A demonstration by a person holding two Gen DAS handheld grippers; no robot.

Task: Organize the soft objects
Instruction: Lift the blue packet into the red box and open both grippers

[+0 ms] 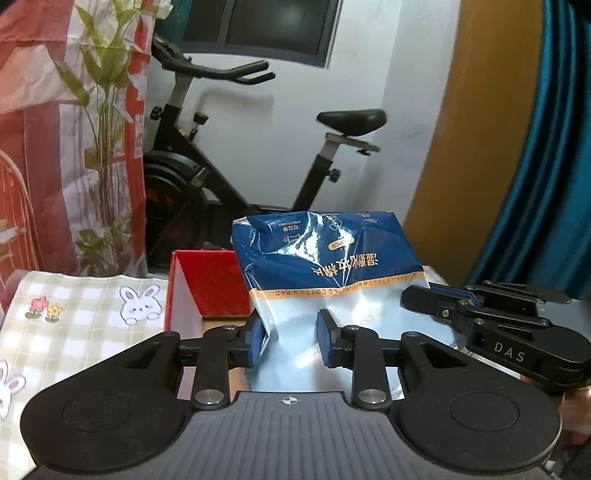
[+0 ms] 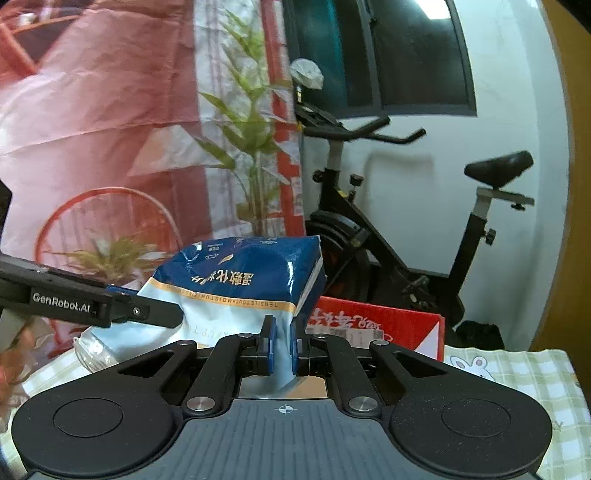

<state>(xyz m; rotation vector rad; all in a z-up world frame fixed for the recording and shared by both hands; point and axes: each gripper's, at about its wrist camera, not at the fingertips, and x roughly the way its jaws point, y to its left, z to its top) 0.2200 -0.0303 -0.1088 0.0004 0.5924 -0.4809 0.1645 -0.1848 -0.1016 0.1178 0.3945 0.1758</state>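
An exercise bike (image 1: 236, 158) stands against a white wall (image 1: 388, 74) below a dark window (image 1: 266, 26).

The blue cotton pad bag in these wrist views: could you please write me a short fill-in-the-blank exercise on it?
1. The right gripper is shut on the ____ end of the cotton pad bag.
2. Behind the bag sits an open box coloured ____.
3. The checked tablecloth carries cartoon ____.
4. By the white wall stands an exercise ____ with a black saddle.

Missing words: pale; red; rabbits; bike

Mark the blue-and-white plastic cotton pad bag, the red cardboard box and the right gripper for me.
blue-and-white plastic cotton pad bag (image 1: 325, 254): left wrist view, blue printed face.
red cardboard box (image 2: 373, 325): right wrist view, printed side.
right gripper (image 2: 282, 341): right wrist view, between fingertips.
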